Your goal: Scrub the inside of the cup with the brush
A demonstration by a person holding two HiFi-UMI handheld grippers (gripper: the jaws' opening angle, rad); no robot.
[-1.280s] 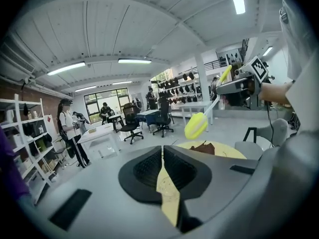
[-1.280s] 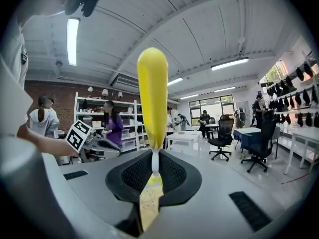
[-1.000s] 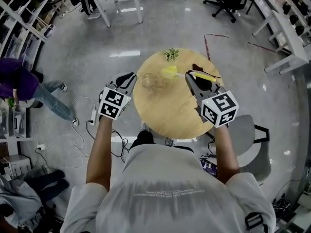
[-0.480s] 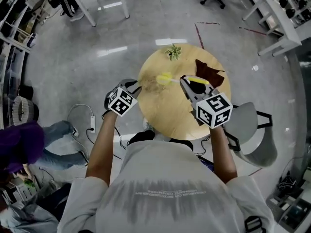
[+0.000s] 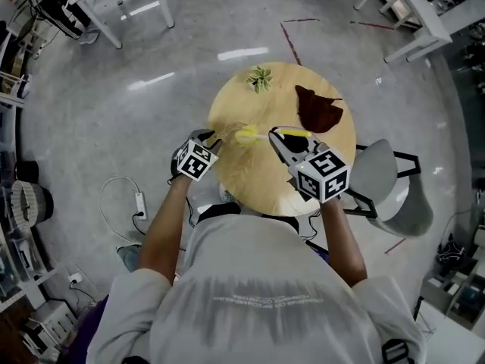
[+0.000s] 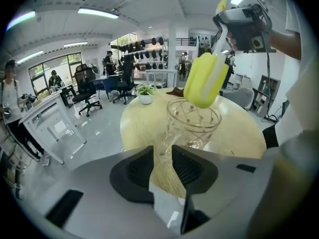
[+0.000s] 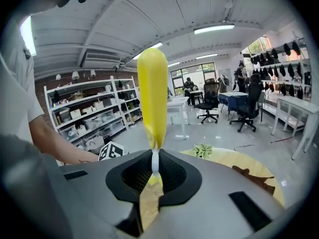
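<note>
Brush [image 6: 204,78] head at the mouth of the cup [image 6: 193,124], on the round table [image 5: 261,177].
Right gripper [image 7: 152,171] pinches the brush handle; left gripper [image 6: 162,152] jaws are opening, nothing between them, cup just ahead.

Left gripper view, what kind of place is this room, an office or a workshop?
Probably an open-plan office or lab workspace: rolling office chairs and white desks stand on a polished floor, and the right gripper view shows shelves of storage bins.
</note>
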